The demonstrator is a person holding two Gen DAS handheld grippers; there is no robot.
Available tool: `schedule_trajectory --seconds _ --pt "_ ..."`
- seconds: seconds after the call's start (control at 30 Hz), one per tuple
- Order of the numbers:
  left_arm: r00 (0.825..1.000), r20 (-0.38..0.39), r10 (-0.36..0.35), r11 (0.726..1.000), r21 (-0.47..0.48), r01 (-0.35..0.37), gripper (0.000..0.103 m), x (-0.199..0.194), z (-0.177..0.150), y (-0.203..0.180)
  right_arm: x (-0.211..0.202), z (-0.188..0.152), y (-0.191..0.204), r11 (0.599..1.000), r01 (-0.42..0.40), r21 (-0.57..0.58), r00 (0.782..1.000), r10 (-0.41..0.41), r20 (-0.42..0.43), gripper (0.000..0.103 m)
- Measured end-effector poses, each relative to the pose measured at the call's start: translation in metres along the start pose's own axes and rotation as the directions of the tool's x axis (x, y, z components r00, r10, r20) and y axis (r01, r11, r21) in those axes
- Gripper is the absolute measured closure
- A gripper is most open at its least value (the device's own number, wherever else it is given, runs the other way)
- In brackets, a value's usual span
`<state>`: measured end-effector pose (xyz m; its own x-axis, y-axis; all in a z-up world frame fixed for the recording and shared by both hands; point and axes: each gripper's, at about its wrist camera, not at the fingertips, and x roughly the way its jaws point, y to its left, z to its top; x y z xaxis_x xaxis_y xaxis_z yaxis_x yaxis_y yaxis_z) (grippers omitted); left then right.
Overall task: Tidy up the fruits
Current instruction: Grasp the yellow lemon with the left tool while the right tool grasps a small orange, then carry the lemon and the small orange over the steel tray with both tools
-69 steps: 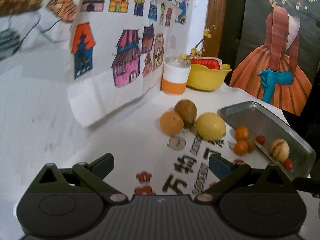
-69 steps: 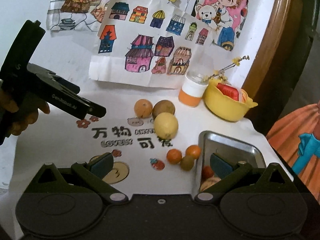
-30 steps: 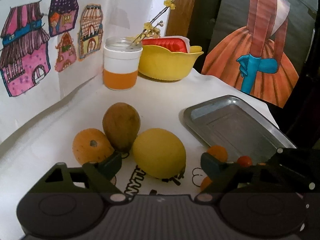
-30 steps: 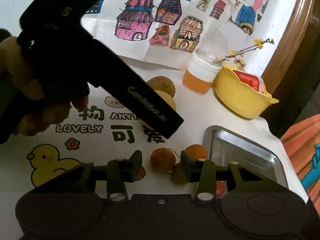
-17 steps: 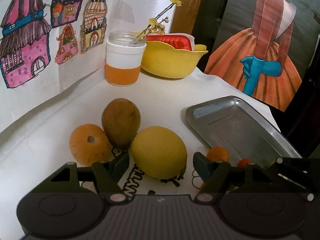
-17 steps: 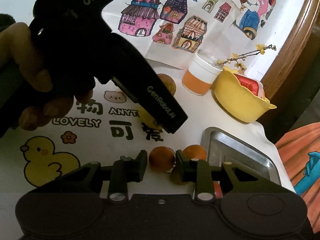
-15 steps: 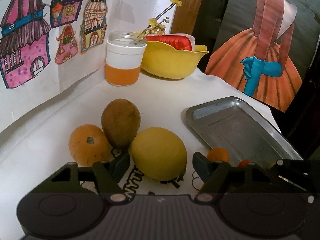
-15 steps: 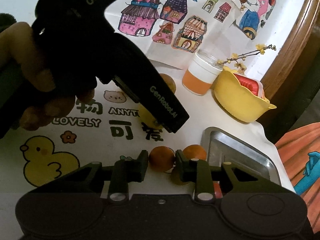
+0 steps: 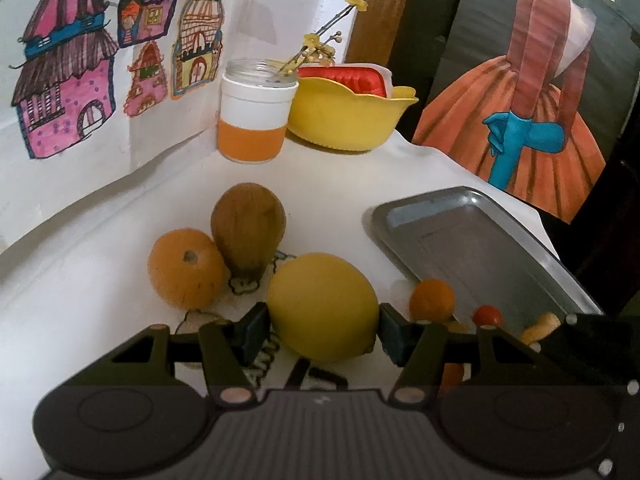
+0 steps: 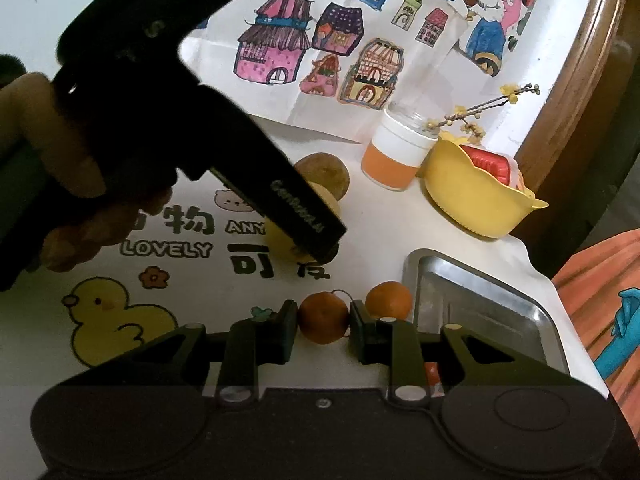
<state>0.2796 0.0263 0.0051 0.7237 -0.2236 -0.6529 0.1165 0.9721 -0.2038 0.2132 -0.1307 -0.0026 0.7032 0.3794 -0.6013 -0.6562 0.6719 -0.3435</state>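
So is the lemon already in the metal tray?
No, the lemon sits on the table between the left claw fingers, beside the metal tray.

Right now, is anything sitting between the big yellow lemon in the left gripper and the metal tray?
Yes. A small orange sits against the near edge of the metal tray, right beside the lemon that the left gripper brackets. Lifting over it would likely clear it.

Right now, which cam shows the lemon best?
Left wrist: the lemon sits whole, centred between the left gripper fingers. In the right wrist view, the left gripper's body hides most of it; only yellow slivers show.
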Motion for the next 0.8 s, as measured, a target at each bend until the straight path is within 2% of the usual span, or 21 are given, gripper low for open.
schedule_trajectory --seconds 0.37,0.8 --pt "1.0 -0.001 -0.024 0.999 0.031 0.024 0.04 -0.031 -0.029 -0.01 -0.026 -0.012 0.008 0.998 0.002 0.062 1.0 -0.002 0.003 0.073" --pt "0.998 0.031 -0.057 0.998 0.044 0.055 0.041 -0.063 -0.056 -0.033 -0.077 -0.04 0.008 0.99 0.053 0.133 0.998 -0.056 0.018 0.073"
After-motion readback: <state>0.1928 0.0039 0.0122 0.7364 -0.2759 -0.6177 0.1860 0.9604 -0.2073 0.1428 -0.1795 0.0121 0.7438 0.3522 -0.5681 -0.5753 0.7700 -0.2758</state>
